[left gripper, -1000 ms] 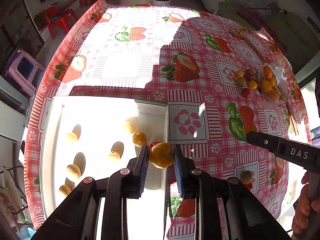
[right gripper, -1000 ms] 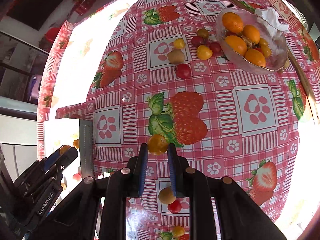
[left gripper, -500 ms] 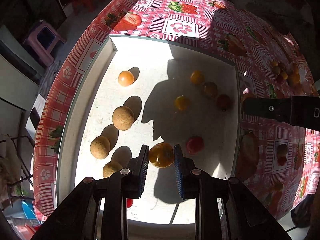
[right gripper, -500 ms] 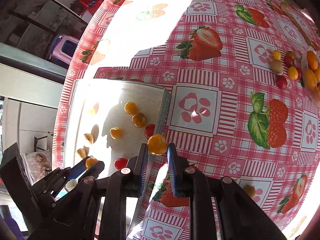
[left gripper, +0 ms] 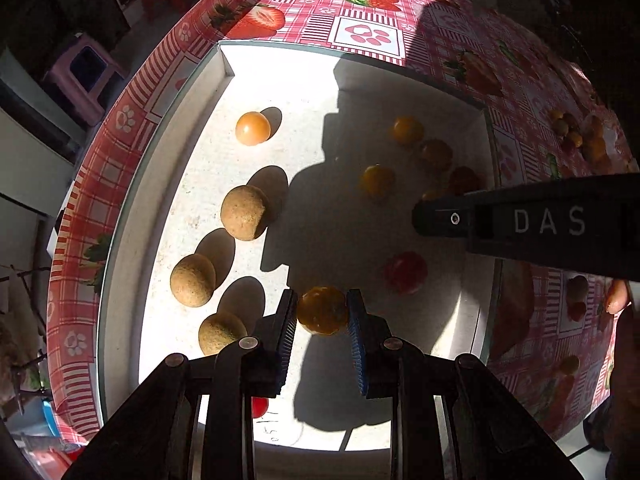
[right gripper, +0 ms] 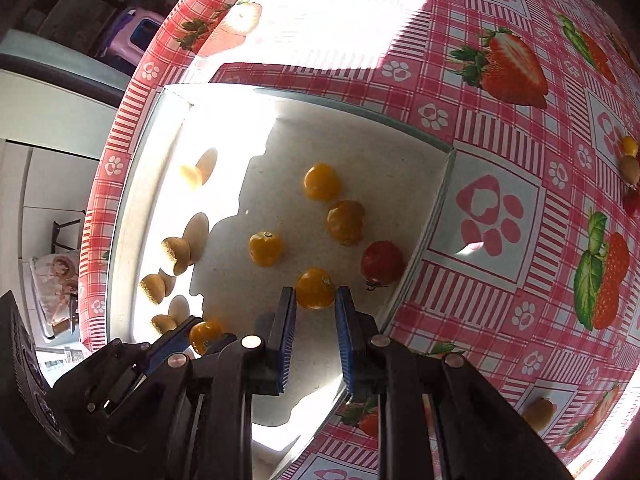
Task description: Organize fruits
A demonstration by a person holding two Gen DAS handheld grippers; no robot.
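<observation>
Both grippers are over the white tray [left gripper: 120, 240] right now. The left gripper [left gripper: 322, 316] has its ribbed blue pads pinched on a round orange fruit [left gripper: 322, 310], jaws only as wide as the fruit. Same deal with the right gripper [right gripper: 316, 302], clamped on a smaller yellow-orange fruit [right gripper: 315, 289] just above the tray floor. Further in, the tray holds three rough tan balls [left gripper: 244, 213] on the sunlit side, plus smooth yellow tomatoes [right gripper: 322, 182] and a red one [right gripper: 382, 263] in shadow. Beyond that there's the glossy strawberry-print tablecloth [right gripper: 500, 128] with more loose fruit way off.
</observation>
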